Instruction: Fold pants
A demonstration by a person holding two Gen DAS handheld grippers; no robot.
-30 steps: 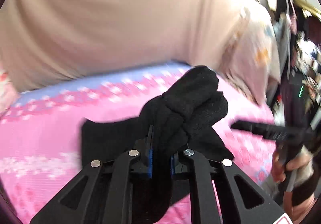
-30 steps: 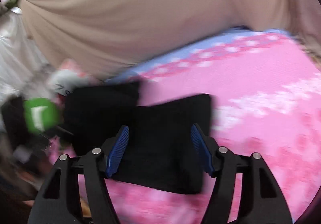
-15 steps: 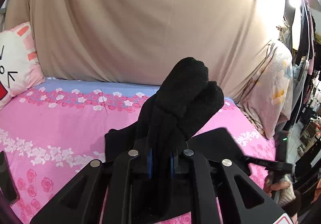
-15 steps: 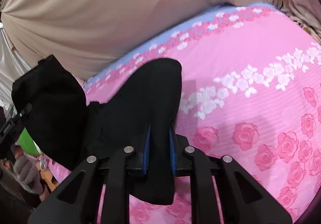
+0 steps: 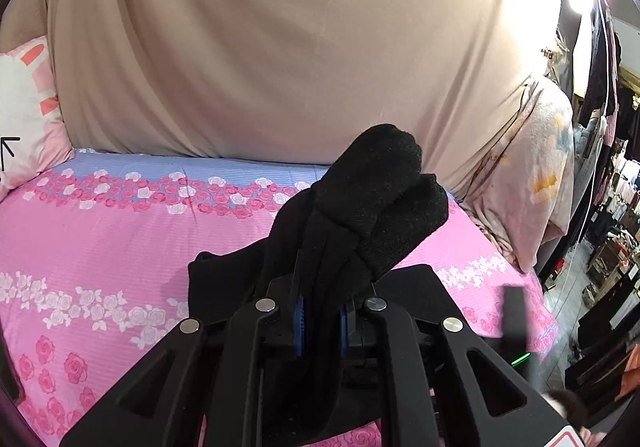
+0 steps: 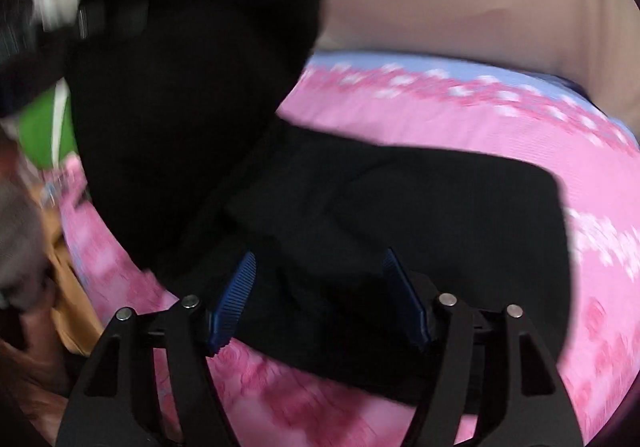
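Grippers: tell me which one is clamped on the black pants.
The left gripper: its blue pads pinch a bunch of the black pants. The right gripper is opening, pads off the cloth.

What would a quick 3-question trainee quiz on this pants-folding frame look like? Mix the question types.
1. True or false: the left claw is shut on the black pants.
2. Multiple choice: the bedsheet under the pants is
A. plain white
B. pink with a rose print
C. green striped
3. Short answer: are the right claw's pads pressing on any cloth?

Key:
1. True. A bunched part of the pants is clamped between its blue pads.
2. B.
3. No. Its jaws are opening; the pants lie on the bed between them, and the pads stand clear of the fabric.
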